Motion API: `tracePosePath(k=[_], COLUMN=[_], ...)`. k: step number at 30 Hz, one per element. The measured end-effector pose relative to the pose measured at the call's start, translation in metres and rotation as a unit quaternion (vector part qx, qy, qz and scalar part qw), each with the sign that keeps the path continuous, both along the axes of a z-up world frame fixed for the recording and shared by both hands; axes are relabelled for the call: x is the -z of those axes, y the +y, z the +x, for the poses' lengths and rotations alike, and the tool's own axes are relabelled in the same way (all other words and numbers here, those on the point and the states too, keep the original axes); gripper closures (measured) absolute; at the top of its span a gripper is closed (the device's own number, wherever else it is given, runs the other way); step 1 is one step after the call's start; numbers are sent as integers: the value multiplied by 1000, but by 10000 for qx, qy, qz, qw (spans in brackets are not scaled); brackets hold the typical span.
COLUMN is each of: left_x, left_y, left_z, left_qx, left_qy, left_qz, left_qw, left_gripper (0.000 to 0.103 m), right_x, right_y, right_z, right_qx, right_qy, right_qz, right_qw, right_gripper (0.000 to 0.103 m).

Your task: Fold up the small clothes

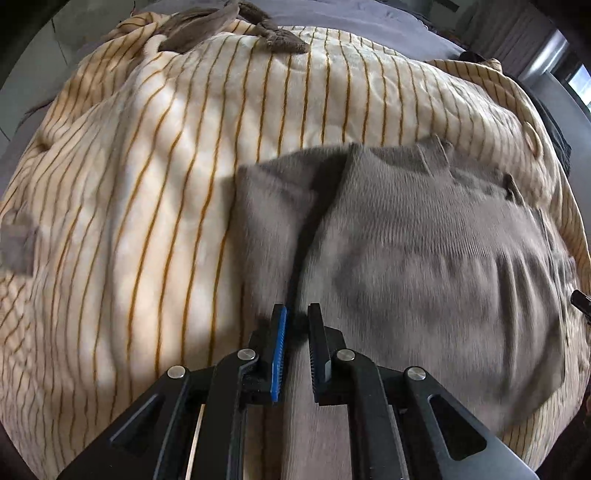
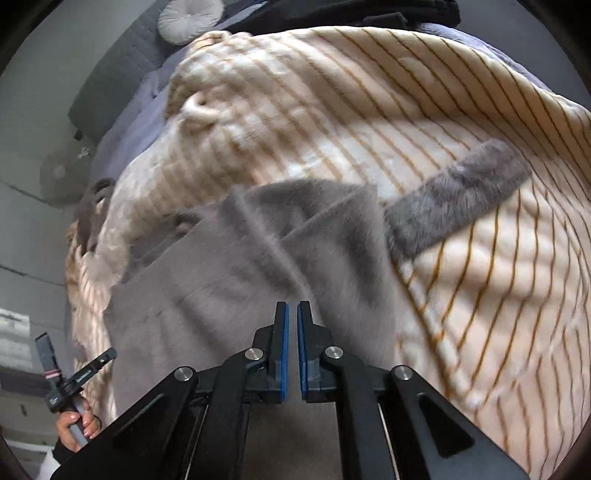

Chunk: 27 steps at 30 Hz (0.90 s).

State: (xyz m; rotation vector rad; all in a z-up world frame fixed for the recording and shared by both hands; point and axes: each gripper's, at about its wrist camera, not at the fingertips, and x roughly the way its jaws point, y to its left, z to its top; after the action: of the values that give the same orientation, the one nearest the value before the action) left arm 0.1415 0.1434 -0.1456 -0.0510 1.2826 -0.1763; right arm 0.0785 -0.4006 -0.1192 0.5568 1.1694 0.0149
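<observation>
A grey fuzzy garment (image 1: 424,258) lies on a cream blanket with thin brown stripes (image 1: 147,184). In the left wrist view a flap is folded over its left part, with a dark crease running down to my left gripper (image 1: 297,314). That gripper's pads stand slightly apart around the crease; whether they pinch cloth is unclear. In the right wrist view the garment (image 2: 221,288) fills the centre, with a grey sleeve (image 2: 461,199) stretched out to the upper right. My right gripper (image 2: 292,312) is nearly shut, a thin gap between the blue pads, over the garment's seam.
Another brown-grey garment (image 1: 229,26) lies crumpled at the blanket's far edge. A lilac sheet (image 2: 125,122) and a round grey cushion (image 2: 190,18) are beyond the blanket. The person's hand holding the left gripper's handle (image 2: 74,406) shows at lower left.
</observation>
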Motion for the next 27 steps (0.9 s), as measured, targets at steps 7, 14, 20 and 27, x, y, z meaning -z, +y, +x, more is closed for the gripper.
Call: tracePosePath(k=[7,14,20,27], left_x=[4,19,1,-16], left_y=[12,39,53,51], left_z=[-74,-109,-120,-133], left_qx=[124,78,41,11], left_qy=[257,317,372,439], left_qz=[8,-121,-95,62], left_qw=[9996,9994,9993,9990], left_gripper=[90,75,75,75], right_x=[7,53,38,17], right_y=[59,68,46,50], right_z=[-46,-71,-85,-94], right_qx=[-793,-880,-723,-487], right_qy=[223,675,783,843], right_qz=[91,215,88,-26], right_qw=[9966,9936,9943,9952], right_gripper=[97,99,101,98])
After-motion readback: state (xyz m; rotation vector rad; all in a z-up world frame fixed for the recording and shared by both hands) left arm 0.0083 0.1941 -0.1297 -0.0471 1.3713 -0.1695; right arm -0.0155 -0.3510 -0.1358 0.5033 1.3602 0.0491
